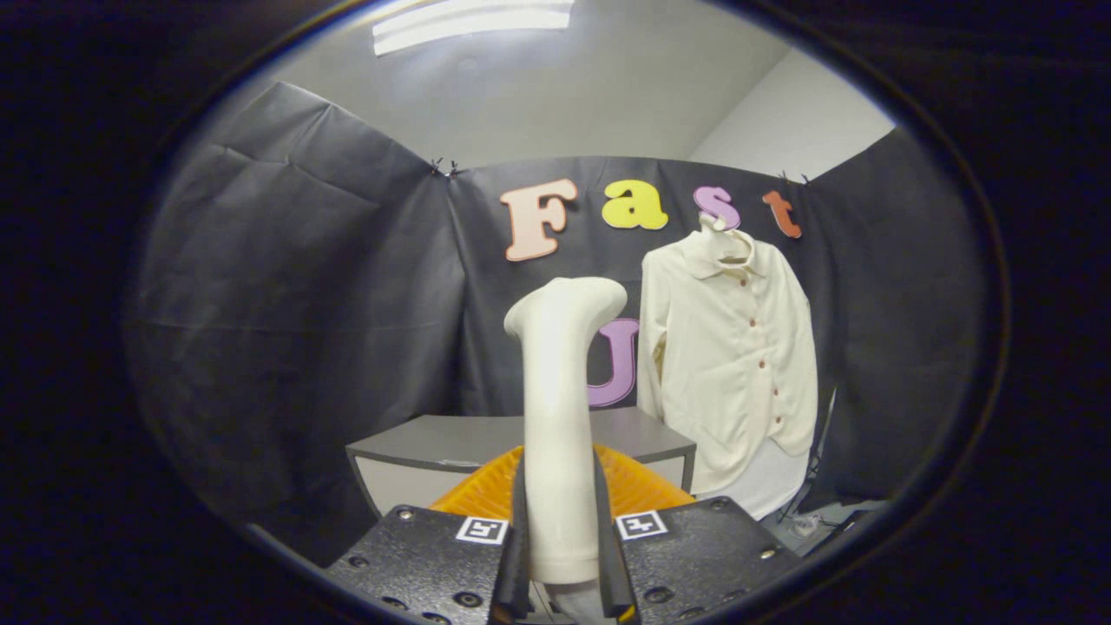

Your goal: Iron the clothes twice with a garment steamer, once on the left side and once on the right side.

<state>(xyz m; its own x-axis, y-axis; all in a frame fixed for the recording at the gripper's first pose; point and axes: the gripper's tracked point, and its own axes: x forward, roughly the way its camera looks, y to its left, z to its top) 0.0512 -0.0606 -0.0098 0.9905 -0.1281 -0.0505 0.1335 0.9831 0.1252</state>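
A cream-white garment steamer stands upright between my fingers, its handle clamped on both sides and its head bent toward the right at the top. My gripper is shut on that handle. Beyond the fingers and to the right, a cream button-up shirt hangs on a hanger against the black cloth wall, front facing me, well apart from the steamer head. The steamer's lower end is hidden behind the fingers.
A grey table stands just ahead of the fingers, with an orange ribbed basket in front of it, partly hidden by the steamer. Black cloth walls close the booth on three sides. Clutter lies on the floor below the shirt.
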